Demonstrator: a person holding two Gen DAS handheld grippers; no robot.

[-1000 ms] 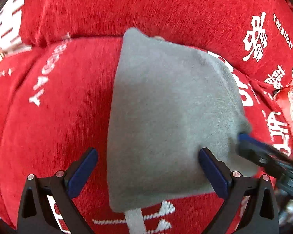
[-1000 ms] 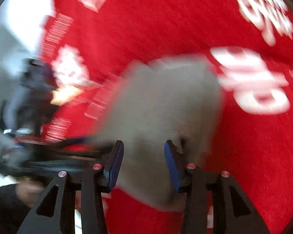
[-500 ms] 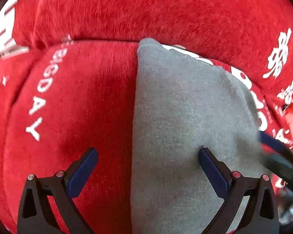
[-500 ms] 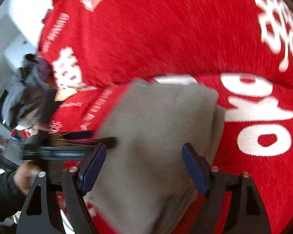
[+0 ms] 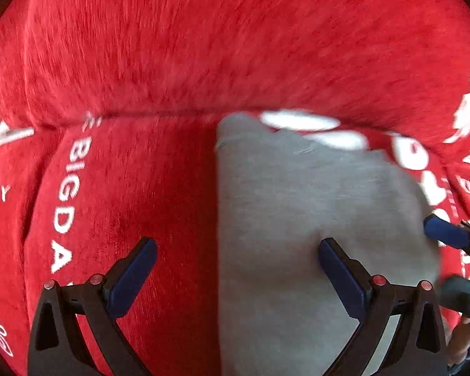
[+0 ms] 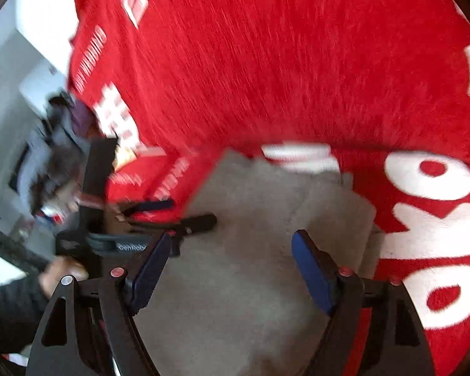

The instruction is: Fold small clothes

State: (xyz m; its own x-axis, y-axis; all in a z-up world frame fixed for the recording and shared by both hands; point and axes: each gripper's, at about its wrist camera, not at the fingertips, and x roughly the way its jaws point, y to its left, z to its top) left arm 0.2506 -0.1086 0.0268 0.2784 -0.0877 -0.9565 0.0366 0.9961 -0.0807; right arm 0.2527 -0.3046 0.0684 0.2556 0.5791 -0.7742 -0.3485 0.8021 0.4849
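A: How do the left gripper's (image 5: 235, 269) fingers stand?

B: Spread wide, holding nothing. Its right finger lies over the folded grey fleece garment (image 5: 300, 225); its left finger is over the red plush cover with white lettering (image 5: 134, 172).

A: And the right gripper (image 6: 225, 269)?

B: Also spread, empty, both fingers (image 6: 311, 277) above the same garment (image 6: 235, 282), which lies flat on the cover (image 6: 297, 62). Beyond its left finger, the left gripper's (image 6: 172, 210) tips reach the cloth's edge.
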